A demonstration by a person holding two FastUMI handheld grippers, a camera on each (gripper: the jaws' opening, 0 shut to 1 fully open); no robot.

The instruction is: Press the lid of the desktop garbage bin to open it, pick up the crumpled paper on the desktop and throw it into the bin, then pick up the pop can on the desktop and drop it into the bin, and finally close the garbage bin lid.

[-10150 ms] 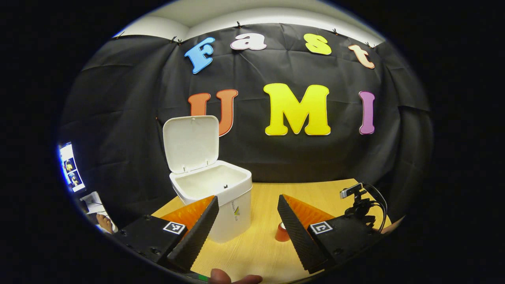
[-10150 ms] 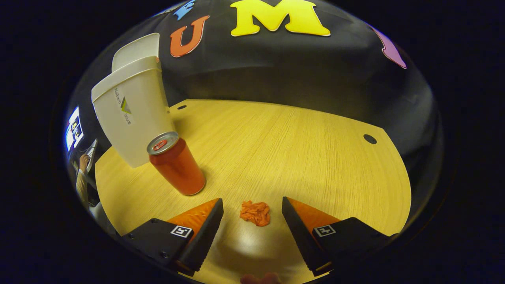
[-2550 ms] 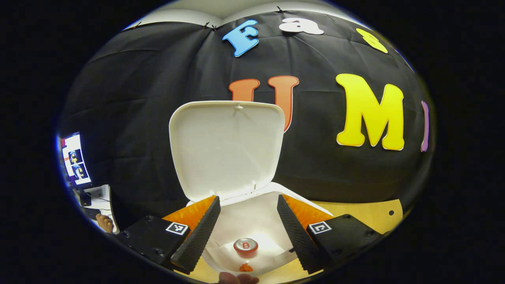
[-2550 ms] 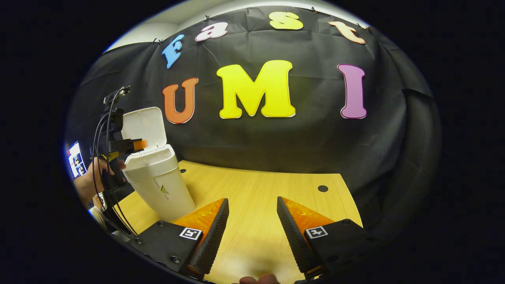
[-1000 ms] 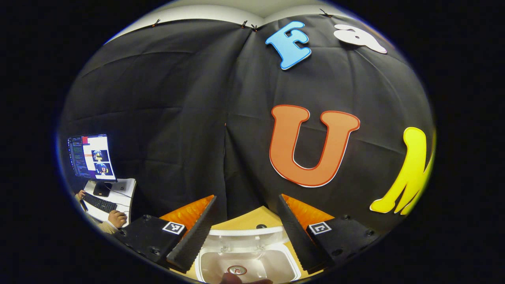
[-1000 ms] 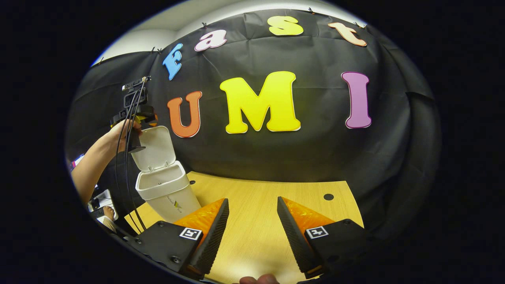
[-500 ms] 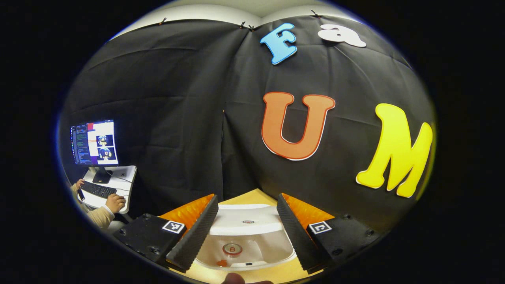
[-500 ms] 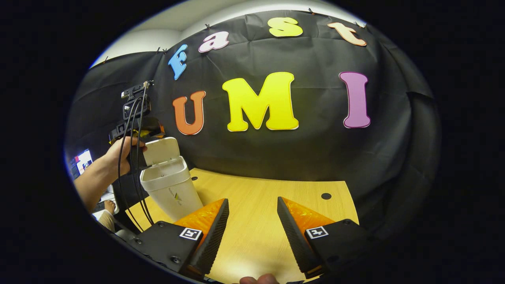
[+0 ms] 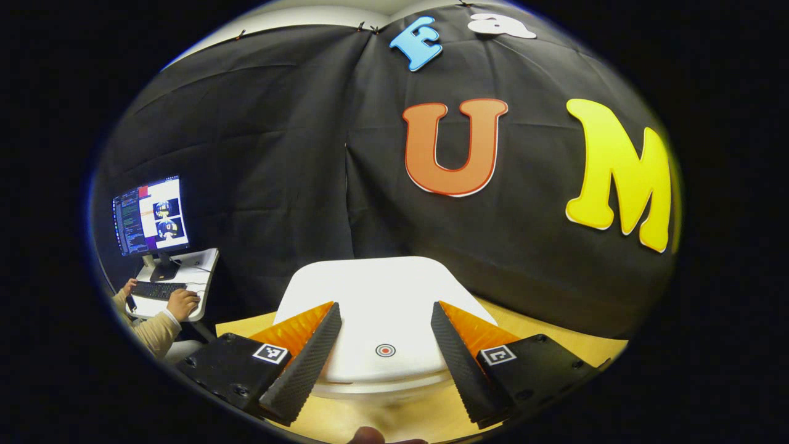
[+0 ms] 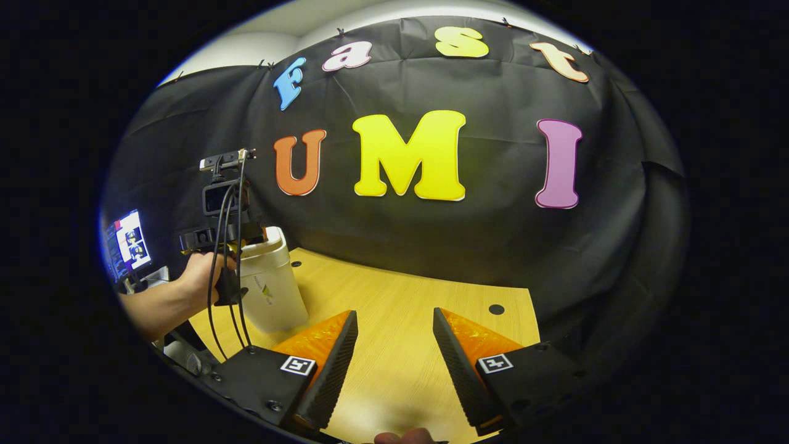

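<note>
1. Task status: the lid (image 9: 382, 296) of the garbage bin (image 10: 271, 290) lies flat over the bin opening. By judgement, the task is at its last step, and that step looks complete or nearly so; whether the latch has caught cannot be told.

2. Location of task items: the bin stands at the near left part of the wooden table (image 10: 419, 308), as the right gripper view presents it. The table surface shown there carries no paper and no can. By judgement, both are inside the bin, under the lid.

3. Left gripper (image 9: 385, 345): the jaws stand apart and grasp nothing. They hang just above the front part of the lid, one on each side of the round press mark (image 9: 384, 350). Contact with the lid cannot be confirmed. In the right gripper view the same tool sits at the top of the bin, held by a hand (image 10: 200, 271).

4. Right gripper (image 10: 394, 351): the jaws stand apart and grasp nothing. The tool hovers over bare table, well apart from the bin.

5. Difference from half a second ago: the lid was then partly raised and the can and the paper were visible in the bin. The lid is now down and covers them. The left gripper has come down with it.

6. Remaining: by judgement, confirm that the lid is latched, then withdraw the left gripper.
</note>
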